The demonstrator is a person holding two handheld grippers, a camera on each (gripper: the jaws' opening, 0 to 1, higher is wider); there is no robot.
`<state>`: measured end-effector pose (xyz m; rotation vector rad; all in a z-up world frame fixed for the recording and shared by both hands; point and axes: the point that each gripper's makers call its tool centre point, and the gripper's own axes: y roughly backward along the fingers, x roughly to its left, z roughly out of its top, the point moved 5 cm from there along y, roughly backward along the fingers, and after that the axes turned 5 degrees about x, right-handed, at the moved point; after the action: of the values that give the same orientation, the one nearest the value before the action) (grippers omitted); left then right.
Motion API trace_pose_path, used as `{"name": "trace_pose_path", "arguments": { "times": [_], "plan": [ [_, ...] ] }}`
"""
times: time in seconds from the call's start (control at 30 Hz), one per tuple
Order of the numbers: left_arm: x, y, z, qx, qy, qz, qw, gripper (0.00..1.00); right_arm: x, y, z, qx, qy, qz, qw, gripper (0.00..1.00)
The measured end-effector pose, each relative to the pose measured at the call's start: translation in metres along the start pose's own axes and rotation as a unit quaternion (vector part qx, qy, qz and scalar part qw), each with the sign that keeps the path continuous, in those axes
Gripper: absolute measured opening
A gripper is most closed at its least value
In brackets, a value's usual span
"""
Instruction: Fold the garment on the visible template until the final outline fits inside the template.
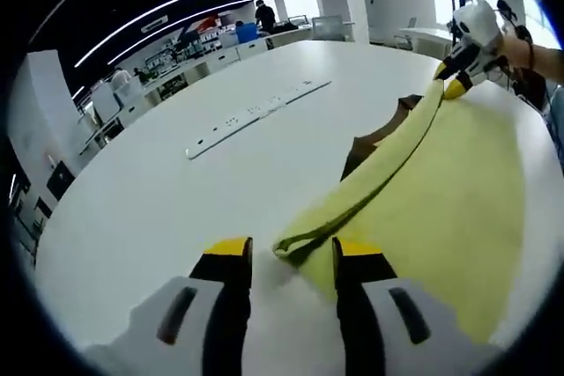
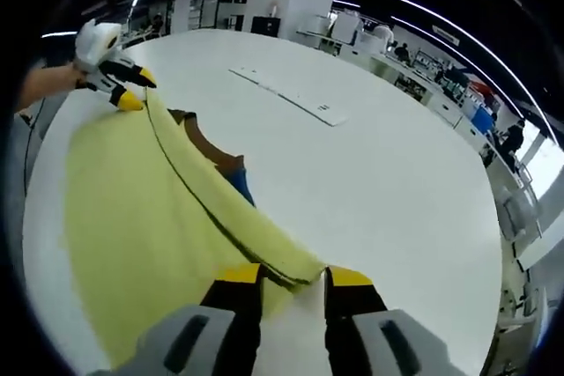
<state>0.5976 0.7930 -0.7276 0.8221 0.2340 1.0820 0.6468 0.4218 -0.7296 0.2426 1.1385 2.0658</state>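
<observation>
A yellow garment [image 1: 441,191] lies spread on the white table [image 1: 159,200], one long edge lifted and folded over. In the left gripper view my left gripper [image 1: 293,253] has a corner of that edge between its yellow-tipped jaws. At the far end my right gripper [image 1: 451,79] pinches the other corner. The right gripper view shows the same edge running from my right gripper [image 2: 293,277] up to the left gripper [image 2: 132,90], over the garment [image 2: 132,217]. A brown and blue flat piece [image 2: 227,169] [image 1: 374,140] peeks out from under the fold.
A long white power strip [image 1: 256,116] [image 2: 291,94] lies on the table beyond the garment. A person's forearm [image 1: 538,55] holds the right gripper. Desks, shelves and people stand in the room behind. Bare tabletop [image 2: 379,191] stretches past the fold.
</observation>
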Motion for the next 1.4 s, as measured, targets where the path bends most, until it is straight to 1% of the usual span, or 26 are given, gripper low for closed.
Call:
{"name": "trace_pose_path", "arguments": {
  "times": [0.03,0.07,0.13,0.17,0.2,0.23,0.3,0.37,0.43,0.53,0.6,0.7,0.77,0.83,0.9,0.93,0.97,1.03,1.1,1.2,1.3,1.4],
  "plan": [
    [0.002,-0.002,0.001,-0.001,0.002,0.003,1.0000,0.35,0.000,-0.001,0.001,-0.003,-0.006,-0.001,1.0000,0.24],
    [0.005,-0.006,0.002,-0.006,0.022,0.011,0.9997,0.35,-0.001,-0.003,0.003,-0.011,-0.029,-0.003,0.9995,0.23],
    [0.009,-0.009,0.003,-0.011,0.048,0.019,0.9986,0.34,-0.004,-0.006,0.005,-0.021,-0.045,-0.009,0.9987,0.23],
    [0.015,-0.012,0.002,-0.007,0.054,0.029,0.9981,0.34,-0.007,-0.008,0.006,-0.025,-0.060,-0.014,0.9978,0.23],
    [0.018,-0.013,0.002,-0.012,0.061,0.034,0.9975,0.33,-0.009,-0.009,0.007,-0.028,-0.062,-0.015,0.9976,0.23],
    [0.020,-0.013,0.002,-0.015,0.086,0.037,0.9955,0.34,-0.009,-0.009,0.006,-0.029,-0.072,-0.015,0.9969,0.24],
    [0.023,-0.013,0.001,-0.015,0.098,0.044,0.9941,0.37,-0.012,-0.011,0.005,-0.028,-0.087,-0.022,0.9956,0.24],
    [0.025,-0.012,-0.002,-0.008,0.117,0.050,0.9919,0.40,-0.014,-0.011,0.005,-0.030,-0.097,-0.026,0.9945,0.24],
    [0.023,-0.009,-0.003,-0.010,0.122,0.053,0.9911,0.42,-0.017,-0.011,0.005,-0.038,-0.116,-0.031,0.9921,0.24],
    [0.024,-0.004,-0.005,-0.006,0.120,0.058,0.9910,0.42,-0.017,-0.009,0.005,-0.037,-0.125,-0.032,0.9910,0.24],
    [0.025,0.000,-0.005,-0.006,0.122,0.058,0.9907,0.44,-0.015,-0.005,0.008,-0.044,-0.132,-0.028,0.9899,0.26],
    [0.024,0.006,-0.003,-0.015,0.145,0.042,0.9885,0.50,-0.012,-0.001,0.012,-0.053,-0.147,-0.011,0.9876,0.30],
    [0.022,0.011,-0.002,-0.020,0.150,0.033,0.9880,0.54,-0.006,0.005,0.015,-0.063,-0.166,0.007,0.9841,0.34],
    [0.019,0.015,-0.002,-0.023,0.149,0.026,0.9883,0.59,-0.002,0.011,0.015,-0.062,-0.167,0.013,0.9840,0.39],
    [0.015,0.022,-0.002,-0.028,0.150,0.018,0.9881,0.62,0.003,0.016,0.014,-0.059,-0.160,0.018,0.9851,0.42],
    [0.012,0.026,-0.001,-0.034,0.151,0.008,0.9880,0.64,0.005,0.019,0.014,-0.059,-0.159,0.021,0.9853,0.43],
    [0.011,0.028,-0.001,-0.035,0.152,0.006,0.9878,0.66,0.007,0.021,0.014,-0.060,-0.158,0.025,0.9853,0.44],
    [0.006,0.035,-0.002,-0.042,0.153,-0.004,0.9874,0.70,0.013,0.028,0.015,-0.070,-0.169,0.043,0.9822,0.48],
    [0.001,0.042,-0.004,-0.046,0.151,-0.016,0.9873,0.72,0.019,0.036,0.014,-0.076,-0.176,0.059,0.9796,0.52],
    [-0.008,0.054,-0.007,-0.057,0.155,-0.036,0.9856,0.76,0.028,0.047,0.010,-0.074,-0.171,0.073,0.9798,0.56],
    [-0.014,0.063,-0.012,-0.058,0.159,-0.042,0.9848,0.76,0.037,0.058,0.006,-0.074,-0.165,0.080,0.9803,0.59],
    [-0.019,0.073,-0.017,-0.061,0.162,-0.049,0.9837,0.75,0.044,0.067,0.001,-0.071,-0.159,0.083,0.9812,0.59]
  ]
}}
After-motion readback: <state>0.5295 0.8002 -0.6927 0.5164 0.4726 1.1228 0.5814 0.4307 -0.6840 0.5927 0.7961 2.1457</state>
